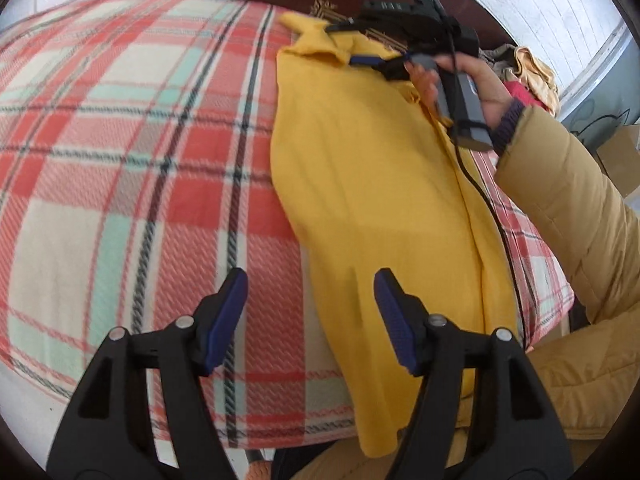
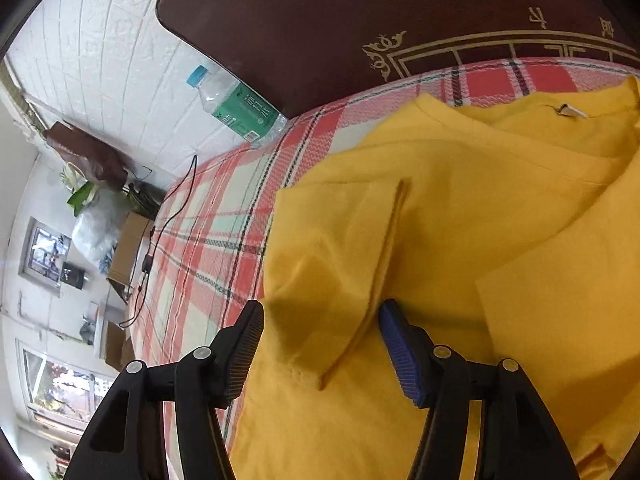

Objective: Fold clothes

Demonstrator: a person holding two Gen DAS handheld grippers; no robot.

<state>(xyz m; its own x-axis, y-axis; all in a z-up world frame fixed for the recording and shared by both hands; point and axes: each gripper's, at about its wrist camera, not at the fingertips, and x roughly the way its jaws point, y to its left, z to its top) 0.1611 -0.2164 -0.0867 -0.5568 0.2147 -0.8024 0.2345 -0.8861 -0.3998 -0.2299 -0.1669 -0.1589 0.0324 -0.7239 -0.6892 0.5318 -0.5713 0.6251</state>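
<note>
A yellow garment lies folded lengthwise on the plaid blanket, its collar at the far end. My left gripper hovers open above the garment's near left edge, with nothing between its pads. A hand holds the right gripper over the collar end. In the right wrist view, the right gripper stands open just above the yellow garment. A folded sleeve edge runs between its fingers, and the pads do not press on it. The neck label shows at the far right.
A water bottle lies at the blanket's far corner beside the dark headboard. A black cable trails along the bed's left edge. A pile of other clothes sits beyond the garment. The person's tan sleeve crosses the right side.
</note>
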